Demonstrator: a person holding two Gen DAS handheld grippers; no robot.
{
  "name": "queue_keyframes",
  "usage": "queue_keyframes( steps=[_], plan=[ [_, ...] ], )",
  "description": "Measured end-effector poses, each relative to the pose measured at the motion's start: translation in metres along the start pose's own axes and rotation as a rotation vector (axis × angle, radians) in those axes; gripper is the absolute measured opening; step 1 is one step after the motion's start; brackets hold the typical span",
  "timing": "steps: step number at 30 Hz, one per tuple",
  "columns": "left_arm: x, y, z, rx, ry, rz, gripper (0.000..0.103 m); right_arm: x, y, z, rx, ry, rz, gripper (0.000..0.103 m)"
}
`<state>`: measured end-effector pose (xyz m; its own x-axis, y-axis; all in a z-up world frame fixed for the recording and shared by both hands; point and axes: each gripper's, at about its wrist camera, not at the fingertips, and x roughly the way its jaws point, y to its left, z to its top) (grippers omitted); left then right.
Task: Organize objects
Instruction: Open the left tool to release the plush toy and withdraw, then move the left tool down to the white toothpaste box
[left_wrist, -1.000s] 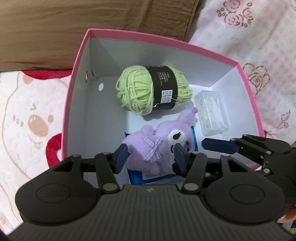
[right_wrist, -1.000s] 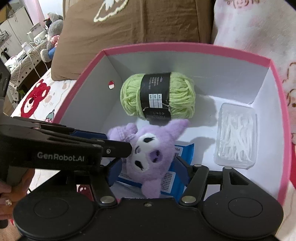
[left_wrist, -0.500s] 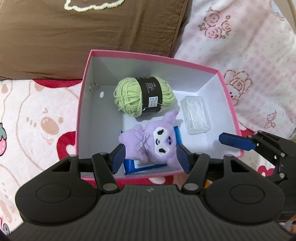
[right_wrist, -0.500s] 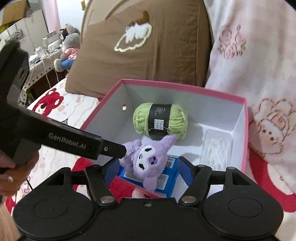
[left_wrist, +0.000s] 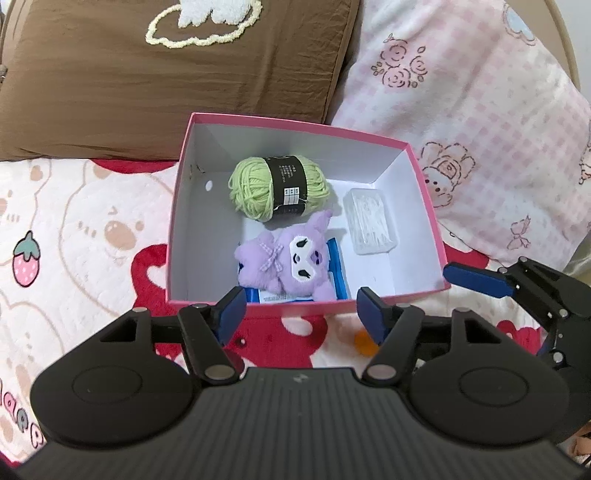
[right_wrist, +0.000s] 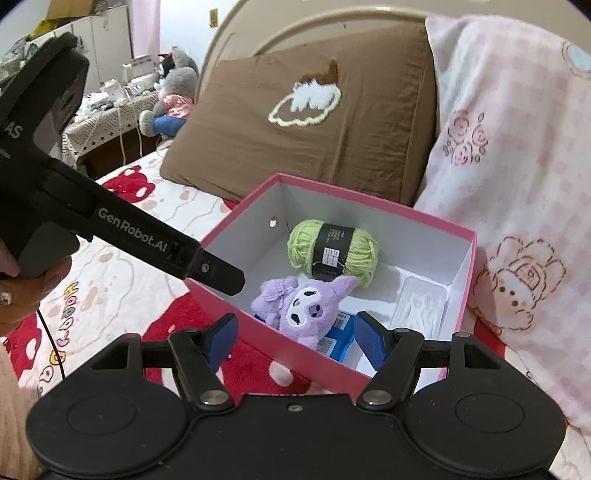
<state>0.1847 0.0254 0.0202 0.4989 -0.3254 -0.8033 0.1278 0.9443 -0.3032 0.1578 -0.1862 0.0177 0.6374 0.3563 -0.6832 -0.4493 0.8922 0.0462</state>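
Plainly, the packing step looks finished. The pink box (left_wrist: 303, 308) sits on the bed's cartoon-print quilt (left_wrist: 85, 236), against a brown pillow (left_wrist: 177, 77) and a pink checked pillow (left_wrist: 458, 103). Inside it lie a green yarn ball (left_wrist: 279, 192) at the back, a clear plastic case (left_wrist: 370, 220) toward the right wall, and a purple plush toy (left_wrist: 286, 260) resting on top of a blue packet (left_wrist: 338, 271) near the front wall.

The left tool (left_wrist: 301, 314) hangs above the box's near edge with its jaws opening and nothing between them; the plush only shows through the gap, well below. The right tool (right_wrist: 293, 338) hangs over the near corner of the box, jaws apart and likewise empty (its blue pads frame the plush and packet but touch neither). Each tool also shows at the edge of the other's view, clear of the box.

As a judgement, both hands are at the release-and-clear stage: every item in view already lies in the box, and no loose object shows on the quilt. The next move probably calls for finding anything left outside these views, or a lid if one exists (none is visible here). Any further reach into the box should come in above the rim, since the box is light card and could slide on the soft quilt.
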Motion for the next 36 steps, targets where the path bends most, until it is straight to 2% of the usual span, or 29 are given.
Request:
queue_keyframes(
  steps=[3,5,6,8,17,21,31,36],
  plan=[
    [-0.014,-0.001,-0.006,-0.003,-0.015,-0.003,0.068,-0.013,0.003,-0.001,-0.009,-0.021,0.010,0.075],
    [-0.022,-0.001,-0.012,-0.008,-0.034,0.000,0.069,-0.021,0.005,-0.002,-0.022,-0.035,0.015,0.087],
    [-0.024,0.000,-0.014,-0.017,-0.047,0.001,0.071,-0.026,0.006,-0.003,-0.033,-0.049,0.016,0.088],
    [-0.025,0.004,-0.022,-0.055,-0.050,0.025,0.071,-0.031,0.009,-0.005,-0.060,-0.057,0.022,0.088],
    [-0.029,-0.010,-0.044,-0.019,-0.049,0.048,0.071,-0.055,0.009,-0.024,-0.082,-0.070,0.025,0.088],
    [-0.037,-0.026,-0.050,0.009,-0.066,0.038,0.081,-0.073,0.007,-0.032,-0.107,-0.081,-0.011,0.088],
    [-0.045,-0.057,-0.074,0.072,-0.070,0.027,0.089,-0.110,-0.011,-0.071,-0.057,-0.081,-0.076,0.088],
    [-0.040,-0.072,-0.086,0.116,-0.097,0.009,0.098,-0.114,-0.013,-0.091,-0.050,-0.078,-0.087,0.088]
  ],
)
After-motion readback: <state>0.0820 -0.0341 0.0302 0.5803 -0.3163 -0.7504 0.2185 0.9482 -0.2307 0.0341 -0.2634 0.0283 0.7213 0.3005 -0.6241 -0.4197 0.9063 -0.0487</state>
